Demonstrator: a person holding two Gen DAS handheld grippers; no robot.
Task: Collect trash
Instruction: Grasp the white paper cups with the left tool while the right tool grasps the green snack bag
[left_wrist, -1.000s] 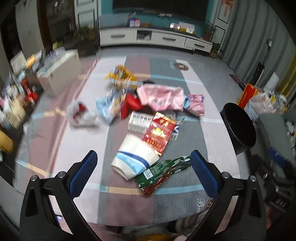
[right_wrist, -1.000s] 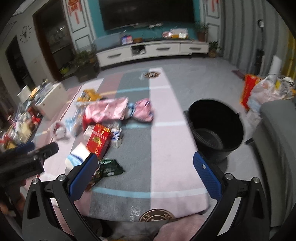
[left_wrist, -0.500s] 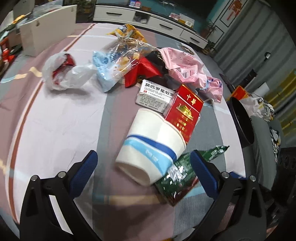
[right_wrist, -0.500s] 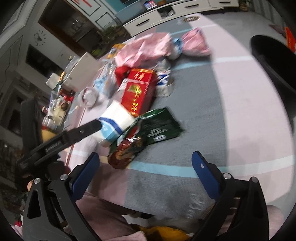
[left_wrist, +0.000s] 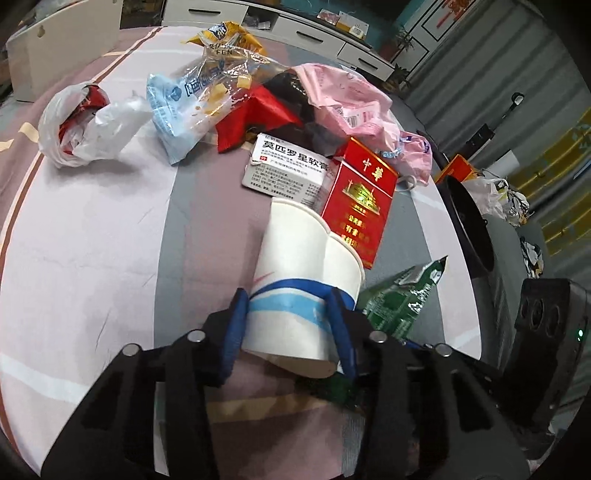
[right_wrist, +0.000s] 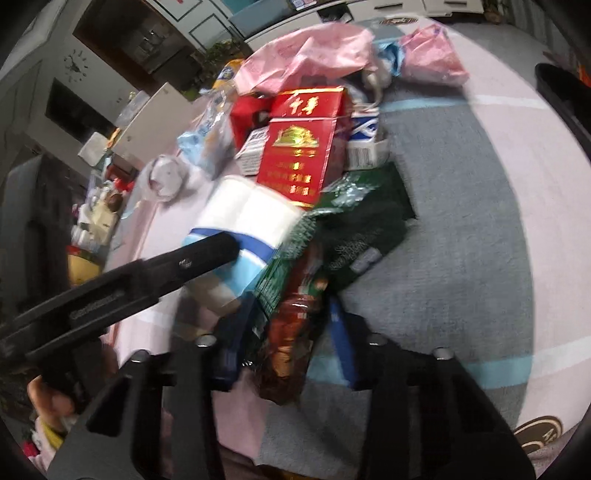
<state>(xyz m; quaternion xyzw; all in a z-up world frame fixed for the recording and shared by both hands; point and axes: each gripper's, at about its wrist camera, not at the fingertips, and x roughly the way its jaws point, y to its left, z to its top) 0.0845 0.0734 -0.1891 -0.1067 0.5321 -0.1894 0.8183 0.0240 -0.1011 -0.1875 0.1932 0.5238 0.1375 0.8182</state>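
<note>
A white paper cup (left_wrist: 306, 266) with blue bands lies on its side on the striped rug. My left gripper (left_wrist: 290, 321) is shut on it, its pads against both sides near the base. The cup also shows in the right wrist view (right_wrist: 247, 221), with the left gripper's arm across it. My right gripper (right_wrist: 288, 339) has its blue fingers on either side of the green and red snack wrapper (right_wrist: 332, 251), pressing its lower end. The wrapper's green end shows in the left wrist view (left_wrist: 402, 299).
A red cigarette carton (left_wrist: 358, 199), a white medicine box (left_wrist: 288, 170), pink bags (left_wrist: 351, 99), a clear blue wrapper (left_wrist: 192, 99) and a white plastic bag (left_wrist: 81, 122) lie beyond the cup. A black bin (left_wrist: 469, 225) stands to the right. A white cabinet (left_wrist: 62, 40) stands at the far left.
Both grippers dropped to the rug and closed. The left one took hold of the paper cup; the right one closed around the green wrapper.
</note>
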